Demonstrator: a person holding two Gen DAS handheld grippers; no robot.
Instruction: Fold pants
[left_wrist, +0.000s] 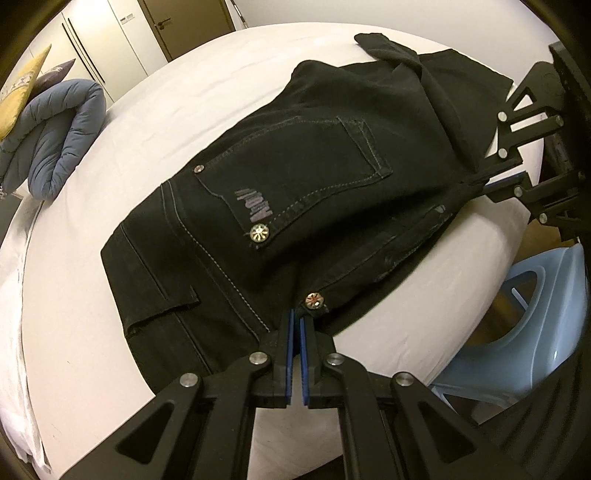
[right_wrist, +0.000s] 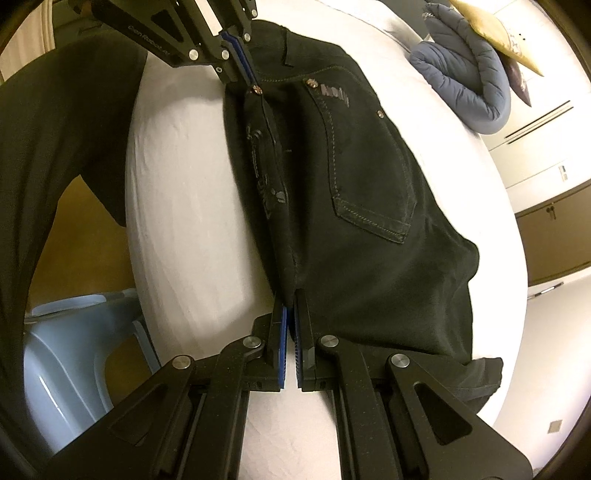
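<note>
Black pants lie on the white bed, back pocket facing up. My left gripper is shut on the edge of the pants just beside a metal button. In the right wrist view it shows at the top, pinching that same corner. My right gripper is shut on the edge of the pants further along, and appears at the right of the left wrist view. The edge runs taut between the two grips. A leg end rests beside the right gripper.
A folded blue-grey quilt and a yellow pillow sit at the far side of the bed. A light blue plastic stool stands by the bed's edge. A person's dark clothing fills the left of the right wrist view.
</note>
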